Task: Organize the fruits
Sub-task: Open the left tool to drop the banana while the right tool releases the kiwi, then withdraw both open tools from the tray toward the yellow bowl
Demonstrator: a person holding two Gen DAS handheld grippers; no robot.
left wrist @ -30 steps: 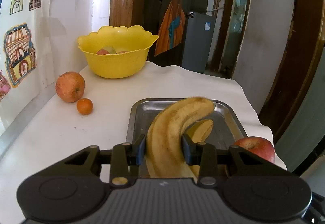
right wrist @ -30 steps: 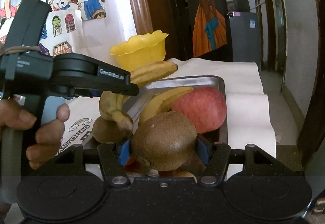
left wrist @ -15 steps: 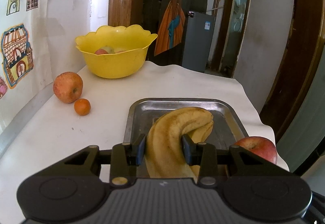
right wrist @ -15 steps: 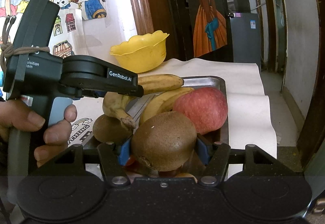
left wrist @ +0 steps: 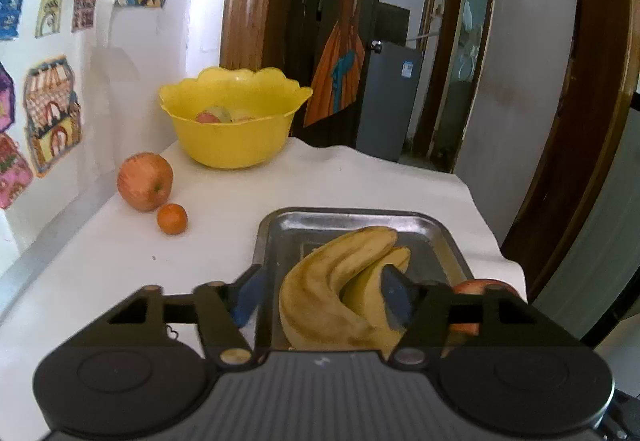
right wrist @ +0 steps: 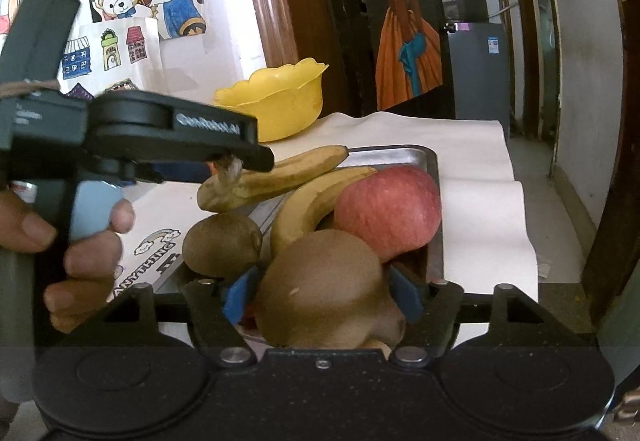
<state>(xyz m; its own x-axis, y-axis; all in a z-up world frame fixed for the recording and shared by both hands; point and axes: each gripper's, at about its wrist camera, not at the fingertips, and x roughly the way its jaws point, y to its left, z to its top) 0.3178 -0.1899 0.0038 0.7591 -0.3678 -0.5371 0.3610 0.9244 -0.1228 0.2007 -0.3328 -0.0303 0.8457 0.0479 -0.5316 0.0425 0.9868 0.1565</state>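
Observation:
In the left wrist view my left gripper is open, its pads apart on both sides of a spotted banana that lies on a second banana in the metal tray. In the right wrist view my right gripper is shut on a brown kiwi, low at the tray's near end. Beyond it lie a red apple, both bananas and another kiwi. The left gripper's body hovers over the bananas.
A yellow bowl with fruit inside stands at the back of the white table. A large apple and a small orange lie left of the tray. The red apple shows at the tray's right. The table's right edge drops to the floor.
My left gripper lowered the spotted banana onto the other banana in the tray and opened, letting it go. My right gripper kept hold of the kiwi.

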